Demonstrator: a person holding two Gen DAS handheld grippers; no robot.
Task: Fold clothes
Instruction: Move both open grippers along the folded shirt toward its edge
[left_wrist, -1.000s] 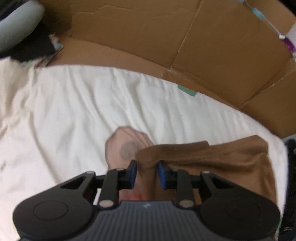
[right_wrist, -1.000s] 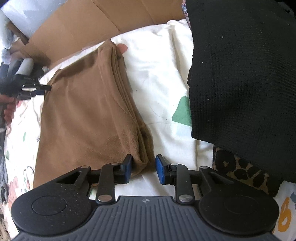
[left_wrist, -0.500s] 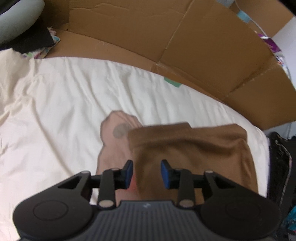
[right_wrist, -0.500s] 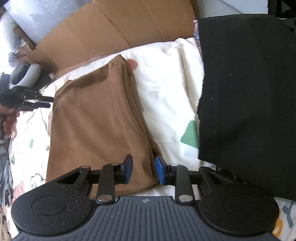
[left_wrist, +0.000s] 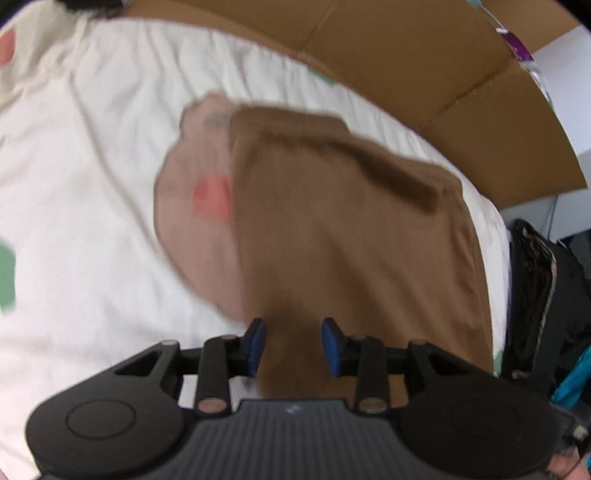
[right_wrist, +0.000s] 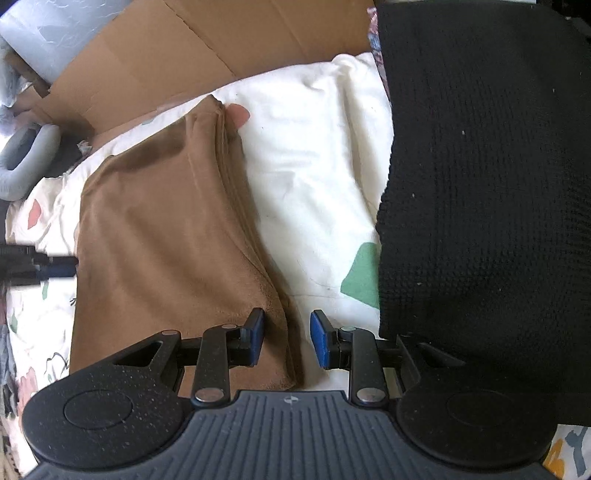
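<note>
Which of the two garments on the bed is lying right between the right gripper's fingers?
The brown garment: its folded corner lies between the right hand-held gripper fingers. The black knit garment lies off to the side.

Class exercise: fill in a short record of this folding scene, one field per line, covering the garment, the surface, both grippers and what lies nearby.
garment: brown garment, folded, lying flat
surface: white printed sheet
left gripper: open, brown cloth between its fingers
right gripper: open, astride the garment's near right edge
nearby: black knit fabric to the right, apart from the garment
backdrop: cardboard behind the sheet
</note>
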